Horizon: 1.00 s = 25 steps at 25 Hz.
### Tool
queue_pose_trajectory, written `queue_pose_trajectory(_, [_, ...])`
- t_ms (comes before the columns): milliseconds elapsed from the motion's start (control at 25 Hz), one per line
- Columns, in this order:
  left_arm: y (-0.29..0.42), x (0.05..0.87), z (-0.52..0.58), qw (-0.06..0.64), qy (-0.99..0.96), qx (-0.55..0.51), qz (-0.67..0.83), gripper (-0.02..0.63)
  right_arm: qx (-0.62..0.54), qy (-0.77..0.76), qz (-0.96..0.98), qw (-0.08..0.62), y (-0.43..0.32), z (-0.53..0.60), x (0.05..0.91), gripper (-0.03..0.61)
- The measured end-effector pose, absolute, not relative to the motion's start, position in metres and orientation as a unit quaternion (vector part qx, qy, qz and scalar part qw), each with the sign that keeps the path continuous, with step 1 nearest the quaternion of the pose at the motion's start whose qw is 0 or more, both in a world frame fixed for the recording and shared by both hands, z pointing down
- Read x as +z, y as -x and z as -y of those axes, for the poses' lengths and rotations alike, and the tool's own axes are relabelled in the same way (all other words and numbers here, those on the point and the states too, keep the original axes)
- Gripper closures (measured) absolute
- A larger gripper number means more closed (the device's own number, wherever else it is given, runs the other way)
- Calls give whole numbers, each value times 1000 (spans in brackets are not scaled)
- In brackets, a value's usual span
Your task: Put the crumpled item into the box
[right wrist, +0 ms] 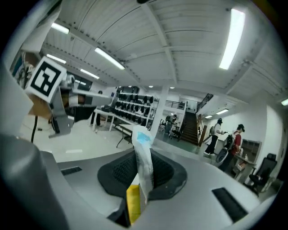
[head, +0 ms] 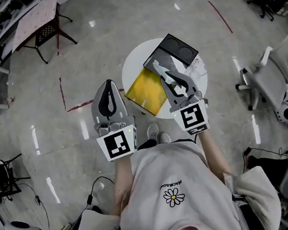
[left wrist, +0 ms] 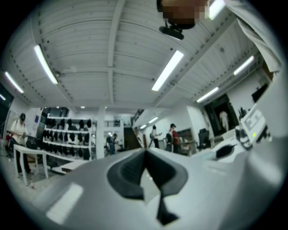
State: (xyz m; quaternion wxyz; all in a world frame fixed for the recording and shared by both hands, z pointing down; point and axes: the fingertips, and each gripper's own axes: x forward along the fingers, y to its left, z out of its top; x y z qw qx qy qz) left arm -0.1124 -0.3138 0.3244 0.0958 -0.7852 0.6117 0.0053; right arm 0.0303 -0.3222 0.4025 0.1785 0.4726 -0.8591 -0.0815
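My right gripper (head: 166, 73) is shut on a thin white crumpled packet (right wrist: 144, 164) with a blue patch at its top; a yellow strip (right wrist: 133, 204) shows low between the jaws. It hovers over the round white table (head: 133, 69), just in front of the open black box (head: 172, 55). A yellow sheet (head: 148, 89) lies on the table beside the box. To the left of the table, over the floor, my left gripper (head: 109, 84) is held with its jaws shut and nothing between them (left wrist: 145, 155). Both gripper views look up at the ceiling and the room.
The table stands on a glossy floor with red tape lines (head: 80, 105). A white chair (head: 275, 77) is at the right and a dark chair (head: 48, 32) at the upper left. Shelves and several people show far off in the gripper views.
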Motion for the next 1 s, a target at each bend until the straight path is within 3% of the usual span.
queue_pose_trajectory(280, [138, 331, 312, 72, 769, 8, -635, 615, -161, -338, 846, 380, 12, 355, 509, 525])
queue_pose_trajectory(520, [166, 339, 307, 66, 750, -2, -658, 615, -202, -228, 816, 491, 34, 359, 601, 525])
queue_pose_trajectory(760, [181, 346, 297, 63, 730, -17, -680, 615, -206, -153, 786, 563, 35, 354, 677, 525])
queue_pose_trajectory(1000, [196, 355, 289, 58, 716, -31, -695, 614, -197, -179, 774, 575, 36, 362, 704, 523])
